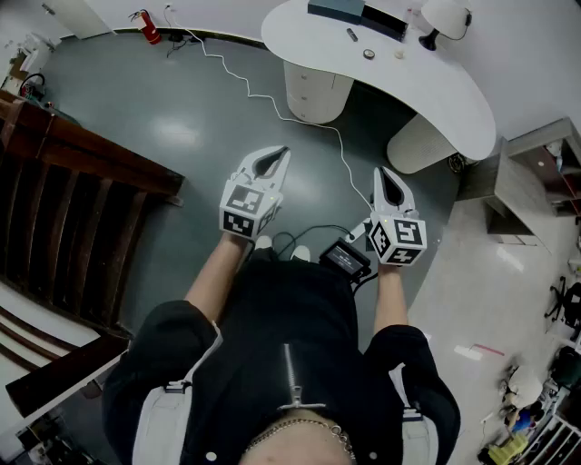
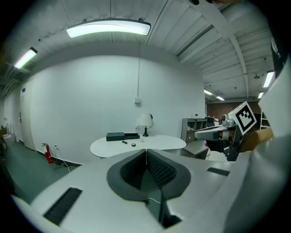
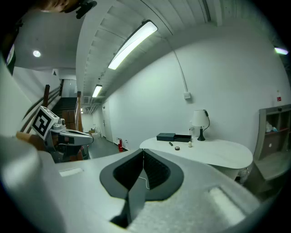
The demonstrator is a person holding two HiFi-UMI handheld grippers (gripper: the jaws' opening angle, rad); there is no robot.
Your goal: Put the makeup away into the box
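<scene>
A dark box (image 1: 356, 13) lies at the back of a white curved table (image 1: 436, 91), far ahead of me. In front of it sit a dark stick (image 1: 352, 34), a small round pot (image 1: 369, 54) and a small white item (image 1: 399, 54). My left gripper (image 1: 282, 153) and right gripper (image 1: 380, 173) are held side by side over the grey floor, well short of the table. Both are shut with nothing between the jaws. The left gripper view shows the box (image 2: 122, 136) beyond the left gripper (image 2: 146, 152). The right gripper view shows the box (image 3: 173, 137) beyond the right gripper (image 3: 143, 152).
A white lamp (image 1: 445, 18) stands on the table's right end. A white cable (image 1: 272, 95) runs across the floor toward me. A dark wooden stair railing (image 1: 73, 182) is at left, a grey shelf unit (image 1: 536, 173) at right, a red fire extinguisher (image 1: 148, 27) by the wall.
</scene>
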